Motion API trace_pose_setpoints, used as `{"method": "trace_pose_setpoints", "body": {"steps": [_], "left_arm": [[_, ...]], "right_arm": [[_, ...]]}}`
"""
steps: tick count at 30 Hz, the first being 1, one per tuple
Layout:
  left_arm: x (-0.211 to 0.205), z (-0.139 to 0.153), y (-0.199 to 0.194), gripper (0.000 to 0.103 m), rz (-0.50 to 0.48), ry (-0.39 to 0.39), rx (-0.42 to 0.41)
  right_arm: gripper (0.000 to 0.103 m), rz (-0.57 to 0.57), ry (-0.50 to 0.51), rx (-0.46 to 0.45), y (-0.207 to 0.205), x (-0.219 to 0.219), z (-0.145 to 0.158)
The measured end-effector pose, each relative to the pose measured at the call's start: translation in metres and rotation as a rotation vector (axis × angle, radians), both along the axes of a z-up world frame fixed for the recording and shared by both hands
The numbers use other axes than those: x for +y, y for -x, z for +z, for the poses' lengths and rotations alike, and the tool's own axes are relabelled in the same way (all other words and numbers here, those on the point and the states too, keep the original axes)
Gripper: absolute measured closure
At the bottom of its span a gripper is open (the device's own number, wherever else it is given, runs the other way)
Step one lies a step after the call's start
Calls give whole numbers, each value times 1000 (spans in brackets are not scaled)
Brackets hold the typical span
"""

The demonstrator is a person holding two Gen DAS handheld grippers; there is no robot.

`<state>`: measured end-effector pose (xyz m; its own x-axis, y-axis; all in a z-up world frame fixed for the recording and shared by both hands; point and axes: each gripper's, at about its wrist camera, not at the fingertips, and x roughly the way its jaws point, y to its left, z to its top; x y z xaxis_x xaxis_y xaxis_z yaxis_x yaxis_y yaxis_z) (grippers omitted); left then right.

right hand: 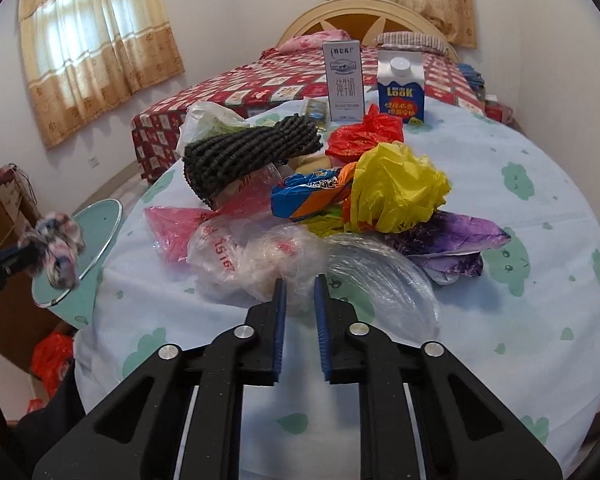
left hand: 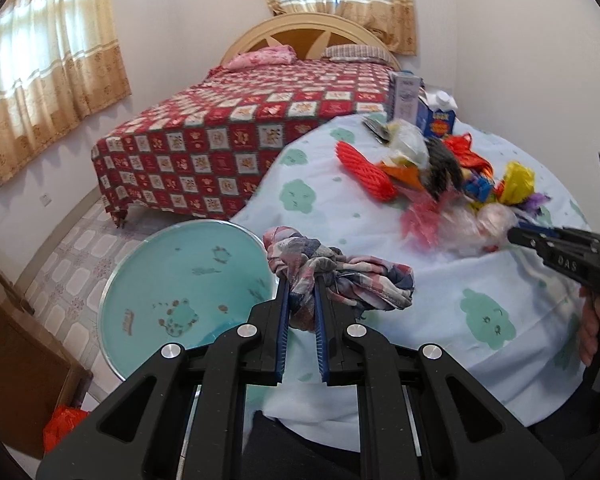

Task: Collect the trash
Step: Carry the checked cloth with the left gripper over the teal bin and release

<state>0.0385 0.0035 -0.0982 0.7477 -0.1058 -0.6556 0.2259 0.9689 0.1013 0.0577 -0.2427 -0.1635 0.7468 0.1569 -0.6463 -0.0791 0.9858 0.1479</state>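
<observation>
While a crumpled rag (left hand: pixel 332 276) is pinched by the left gripper (left hand: pixel 302 300) above the bin (left hand: pixel 148 280) beside the tabletop's (right hand: pixel 540 320) edge, a clear bag (right hand: pixel 284 264) is clamped by the right gripper (right hand: pixel 300 300); most trash (right hand: pixel 396 192) is left mid-table.

Right gripper (right hand: pixel 300 284) pinching clear plastic bag (right hand: pixel 284 264) at near edge of trash pile on table (right hand: pixel 540 320); two cartons (right hand: pixel 400 88) upright behind.
</observation>
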Motion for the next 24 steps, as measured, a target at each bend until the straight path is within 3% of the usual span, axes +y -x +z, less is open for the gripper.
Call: {"method": "trace_pose_setpoints", "body": {"steps": [13, 24], "left_arm": [[37, 27, -7, 91, 105, 9, -72], [79, 26, -22, 91, 225, -4, -69]], "right_arm": [[94, 0, 53, -171, 29, 15, 50], [94, 55, 59, -206, 1, 44, 67]]}}
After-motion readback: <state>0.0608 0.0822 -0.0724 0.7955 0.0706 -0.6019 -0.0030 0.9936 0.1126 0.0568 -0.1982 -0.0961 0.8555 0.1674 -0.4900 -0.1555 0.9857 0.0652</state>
